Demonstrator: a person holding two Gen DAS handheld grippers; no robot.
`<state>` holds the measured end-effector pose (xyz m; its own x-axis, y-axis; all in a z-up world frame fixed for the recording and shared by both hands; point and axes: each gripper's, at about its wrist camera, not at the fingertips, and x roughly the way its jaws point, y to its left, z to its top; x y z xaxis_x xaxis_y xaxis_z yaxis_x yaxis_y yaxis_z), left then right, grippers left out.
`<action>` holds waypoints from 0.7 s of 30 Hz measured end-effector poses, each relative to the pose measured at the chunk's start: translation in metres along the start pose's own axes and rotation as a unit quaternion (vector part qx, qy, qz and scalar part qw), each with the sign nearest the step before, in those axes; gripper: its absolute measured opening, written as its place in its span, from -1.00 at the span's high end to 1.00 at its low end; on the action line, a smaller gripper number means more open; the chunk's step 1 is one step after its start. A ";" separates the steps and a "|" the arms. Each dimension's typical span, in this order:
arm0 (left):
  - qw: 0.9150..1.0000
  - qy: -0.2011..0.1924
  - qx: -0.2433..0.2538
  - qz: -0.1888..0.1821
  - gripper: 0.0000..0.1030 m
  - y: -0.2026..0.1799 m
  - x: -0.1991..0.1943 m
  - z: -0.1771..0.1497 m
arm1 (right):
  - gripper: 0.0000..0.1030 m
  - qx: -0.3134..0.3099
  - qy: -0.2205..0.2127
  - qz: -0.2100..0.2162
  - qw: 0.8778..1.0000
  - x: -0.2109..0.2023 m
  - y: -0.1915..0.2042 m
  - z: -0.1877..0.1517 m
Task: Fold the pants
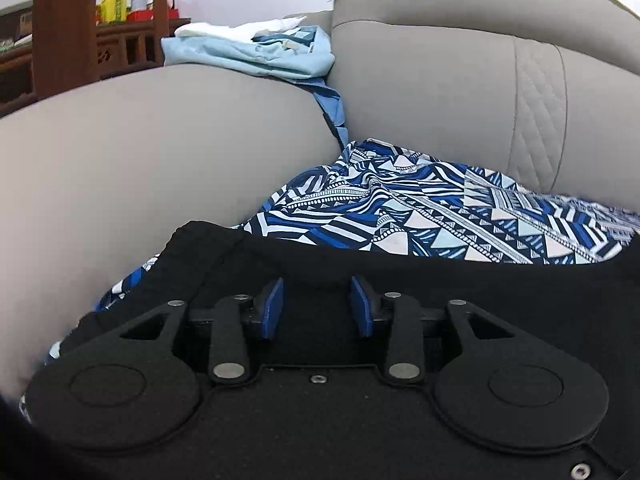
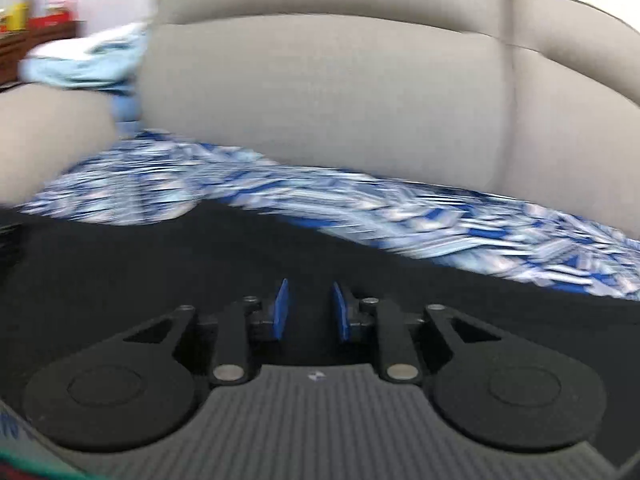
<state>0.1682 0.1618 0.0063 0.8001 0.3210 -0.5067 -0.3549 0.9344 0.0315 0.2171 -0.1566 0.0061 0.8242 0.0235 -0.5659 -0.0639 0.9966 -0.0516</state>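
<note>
Left wrist view shows a grey sofa [image 1: 420, 80] filling most of the picture, with its wide armrest [image 1: 140, 160] on the left and its back cushion on the right, one panel of it stitched in a diamond pattern. On the seat lies a cloth [image 1: 420, 208] printed with blue, white and dark triangles and stripes, spread from the foot of the armrest out to the right edge. Over the near part of that cloth lie the black pants [image 1: 460, 280], their edge running across the picture just ahead of the claw. On top of the armrest, against the back cushion, sits a heap of pale blue clothes [image 1: 248, 54], with a blue strip hanging down into the gap. Behind the sofa stands dark wooden furniture [image 1: 64, 40] with a yellow bottle [image 1: 113, 4] on it.

The left gripper [image 1: 317, 306] hangs low over the pants; its blue pads [image 1: 273, 308] stand apart with only black fabric seen beneath the gap, and no fold is pinched between them.

Right wrist view is blurred. It shows the same sofa back [image 2: 340, 100], the printed cloth [image 2: 360, 208] as a smeared band, and the pants [image 2: 160, 260] as a dark sheet in front. The right gripper [image 2: 310, 310] sits over them with its pads [image 2: 281, 310] parted by a narrower gap, nothing visibly clamped.
</note>
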 end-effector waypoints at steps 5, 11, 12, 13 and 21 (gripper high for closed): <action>1.000 -0.006 0.008 0.008 0.28 -0.004 -0.002 0.001 | -0.29 0.069 0.019 -0.088 0.994 0.021 -0.083 0.009; 1.000 -0.009 0.013 0.011 0.26 -0.005 -0.002 0.000 | -0.29 0.112 -0.050 0.022 0.992 -0.044 -0.125 -0.009; 1.000 -0.010 0.017 0.015 0.25 -0.006 -0.002 0.000 | -0.33 0.094 -0.049 0.046 0.993 -0.050 -0.122 -0.014; 1.000 -0.011 0.019 0.017 0.24 -0.007 -0.002 -0.001 | -0.38 0.067 -0.045 0.068 0.994 -0.056 -0.116 -0.021; 0.999 -0.010 0.015 0.039 -0.10 -0.006 -0.001 0.000 | -0.65 0.008 -0.006 0.052 0.999 -0.047 -0.130 -0.056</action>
<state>0.1694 0.1558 0.0063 0.7797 0.3962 -0.4849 -0.4028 0.9102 0.0961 0.1556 -0.2919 -0.0064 0.8204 0.1279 -0.5574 -0.1405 0.9899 0.0204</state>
